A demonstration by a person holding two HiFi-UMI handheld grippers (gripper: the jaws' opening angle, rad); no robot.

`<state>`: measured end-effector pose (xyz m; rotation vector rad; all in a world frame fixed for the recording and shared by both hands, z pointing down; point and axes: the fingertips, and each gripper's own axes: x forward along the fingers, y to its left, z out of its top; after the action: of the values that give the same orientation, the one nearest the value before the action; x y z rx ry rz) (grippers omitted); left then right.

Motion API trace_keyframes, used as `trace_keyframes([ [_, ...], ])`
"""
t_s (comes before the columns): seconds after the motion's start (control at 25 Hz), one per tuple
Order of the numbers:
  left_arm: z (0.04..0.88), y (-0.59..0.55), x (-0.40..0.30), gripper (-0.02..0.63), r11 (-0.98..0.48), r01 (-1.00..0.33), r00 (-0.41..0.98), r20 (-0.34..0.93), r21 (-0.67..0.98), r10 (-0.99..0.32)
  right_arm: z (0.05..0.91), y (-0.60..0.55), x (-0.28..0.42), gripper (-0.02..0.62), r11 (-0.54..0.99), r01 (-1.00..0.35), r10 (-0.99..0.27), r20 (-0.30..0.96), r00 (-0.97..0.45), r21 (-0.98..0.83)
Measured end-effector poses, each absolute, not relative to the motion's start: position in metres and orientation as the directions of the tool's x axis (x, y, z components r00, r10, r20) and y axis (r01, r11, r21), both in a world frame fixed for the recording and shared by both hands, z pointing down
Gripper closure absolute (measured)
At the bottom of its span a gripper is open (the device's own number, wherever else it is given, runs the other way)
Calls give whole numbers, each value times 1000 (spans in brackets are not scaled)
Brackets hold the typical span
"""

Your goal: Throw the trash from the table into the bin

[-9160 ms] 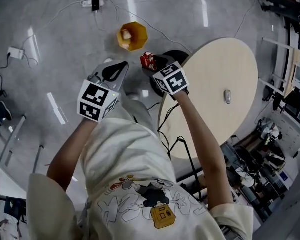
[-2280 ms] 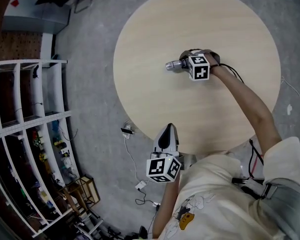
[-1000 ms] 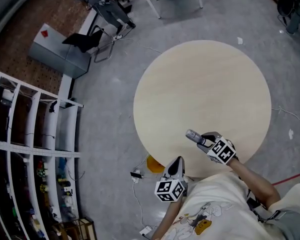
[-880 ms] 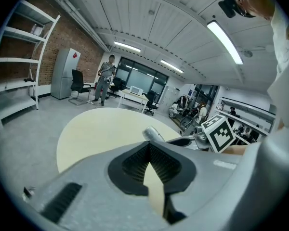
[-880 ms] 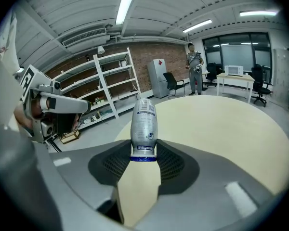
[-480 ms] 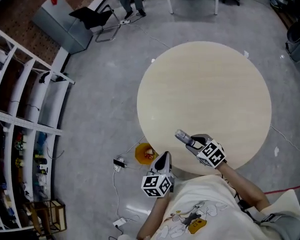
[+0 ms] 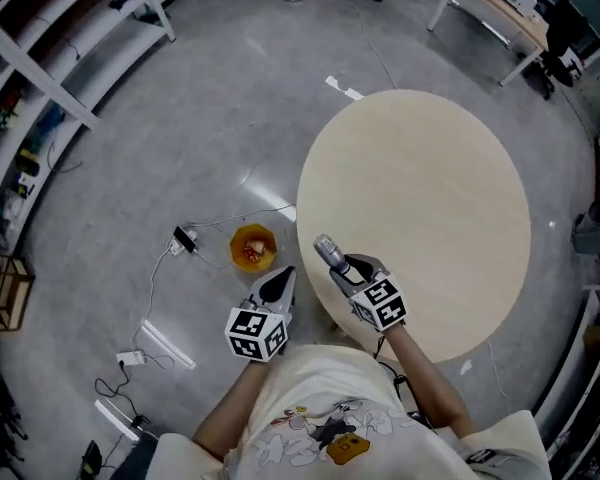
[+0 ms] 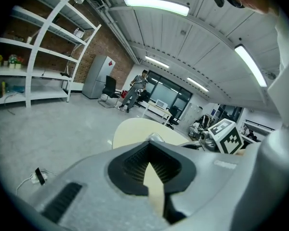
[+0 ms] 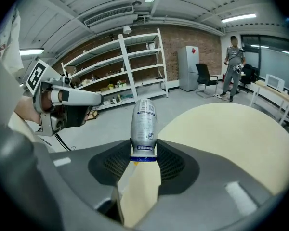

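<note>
Nearby, a power adapter flanks the bin.

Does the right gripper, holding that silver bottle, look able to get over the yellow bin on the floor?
Probably yes: the right gripper, shut on the silver bottle, is at the round wooden table's edge, and the yellow bin stands on the floor beside it. The left gripper is near, not between.

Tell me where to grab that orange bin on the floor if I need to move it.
Likely its rim. The orange bin stands upright, open top up, so come down from above and pinch one wall, one jaw inside, one outside, clear of the trash in it.
</note>
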<state>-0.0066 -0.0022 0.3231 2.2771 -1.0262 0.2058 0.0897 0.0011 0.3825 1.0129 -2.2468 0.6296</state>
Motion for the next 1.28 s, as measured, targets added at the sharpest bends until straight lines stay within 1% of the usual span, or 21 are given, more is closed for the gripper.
trace_keyframes([
  [0.16,319,-18,-62,600,-442,-748,642,372,495,-670,383,-12,32,425,675,-719,-427,706,-565,-167],
  [0.32,331,-19,-104,600,-345,-773,583,381,533,-718,394,-16,-10,425,738,-650,-335,739,-585,-180],
  [0.56,367,-21,-153,600,-241,-792,522,418,561,-744,414,-26,-69,425,779,-592,-250,762,-597,-208],
  [0.76,406,-20,-181,600,-150,-792,490,467,592,-736,438,-24,-100,425,744,-601,-172,785,-595,-292],
  [0.88,434,-30,-201,600,-110,-800,460,485,590,-744,460,-30,-121,425,720,-610,-151,783,-603,-331],
  [1.08,488,-44,-232,600,-44,-811,403,504,583,-764,510,-41,-152,425,681,-633,-144,780,-609,-368],
  [1.28,550,-35,-242,600,20,-815,368,544,579,-754,560,-44,-166,425,640,-674,-168,789,-591,-369],
])
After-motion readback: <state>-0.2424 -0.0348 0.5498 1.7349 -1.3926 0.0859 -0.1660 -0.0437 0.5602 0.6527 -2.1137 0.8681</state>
